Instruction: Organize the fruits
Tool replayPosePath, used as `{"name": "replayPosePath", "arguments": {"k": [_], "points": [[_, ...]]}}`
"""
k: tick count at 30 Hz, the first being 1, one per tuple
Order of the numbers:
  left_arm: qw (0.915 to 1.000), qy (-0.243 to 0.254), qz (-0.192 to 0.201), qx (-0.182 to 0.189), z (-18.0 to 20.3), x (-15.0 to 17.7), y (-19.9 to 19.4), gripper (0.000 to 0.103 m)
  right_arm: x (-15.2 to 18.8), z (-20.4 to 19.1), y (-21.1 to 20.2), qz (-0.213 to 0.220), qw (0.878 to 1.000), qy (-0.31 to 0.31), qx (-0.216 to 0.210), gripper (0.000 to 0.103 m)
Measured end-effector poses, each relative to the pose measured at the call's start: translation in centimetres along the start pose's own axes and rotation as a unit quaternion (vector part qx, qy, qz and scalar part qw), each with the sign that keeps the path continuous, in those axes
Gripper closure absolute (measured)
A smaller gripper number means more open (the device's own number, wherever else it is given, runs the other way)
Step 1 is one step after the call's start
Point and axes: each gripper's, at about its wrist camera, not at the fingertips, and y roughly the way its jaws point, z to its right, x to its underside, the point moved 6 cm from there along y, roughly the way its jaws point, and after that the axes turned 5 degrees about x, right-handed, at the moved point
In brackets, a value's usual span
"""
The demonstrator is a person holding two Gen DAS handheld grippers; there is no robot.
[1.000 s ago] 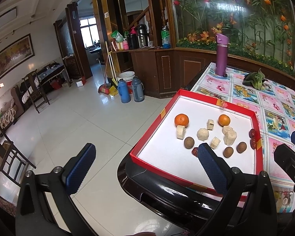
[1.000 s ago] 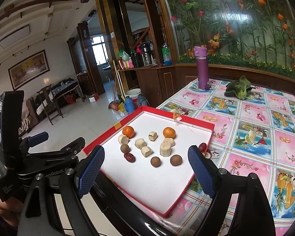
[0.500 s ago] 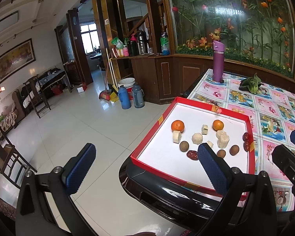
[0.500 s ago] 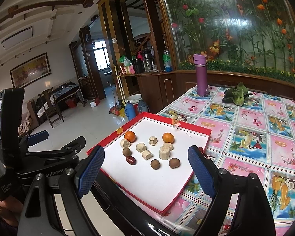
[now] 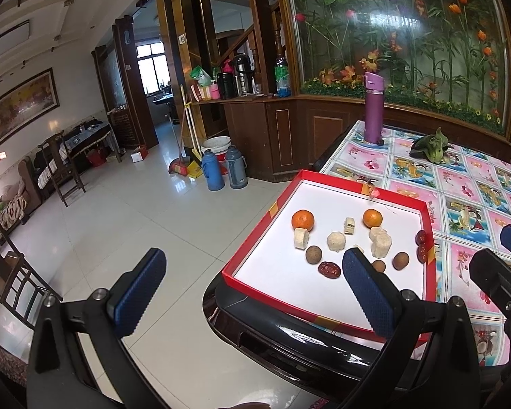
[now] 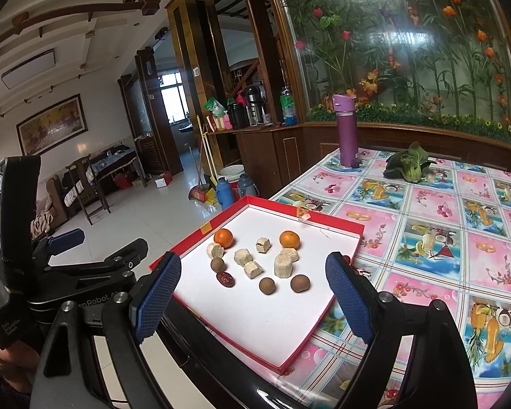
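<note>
A red-rimmed tray (image 5: 252, 238) (image 6: 323, 320) with a white floor lies at the table's near corner. In it are two oranges (image 5: 303, 220) (image 6: 223, 238), several pale cake pieces (image 5: 336, 241) (image 6: 284, 266), brown longans (image 5: 313, 254) (image 6: 266, 285) and a red date (image 5: 328, 269) (image 6: 225, 278). Two more dates (image 5: 421, 243) lie outside the tray's right rim. My left gripper (image 5: 252, 293) is open and empty, held short of the tray. My right gripper (image 6: 253, 298) is open and empty, above the tray's near part.
A purple flask (image 5: 373, 112) (image 6: 346, 129) and a green leafy vegetable (image 5: 431, 146) (image 6: 407, 167) stand at the back of the patterned tablecloth (image 6: 460, 238). The table's dark edge (image 5: 289, 334) is just below. Thermos jugs (image 5: 221, 170) and a broom stand on the tiled floor.
Both grippers have drawn back and tilted up a little, so the tray looks smaller and lower. The fruits have not moved. Both grippers stay open.
</note>
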Motion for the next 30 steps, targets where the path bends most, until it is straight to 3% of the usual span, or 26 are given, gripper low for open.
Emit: {"name": "replayPosePath", "arguments": {"k": [30], "points": [[0.9997, -0.008, 0.008, 0.019, -0.09, -0.06, 0.01, 0.0, 0.43, -0.29, 0.77, -0.008, 1.0, -0.006, 0.004, 0.016]]}}
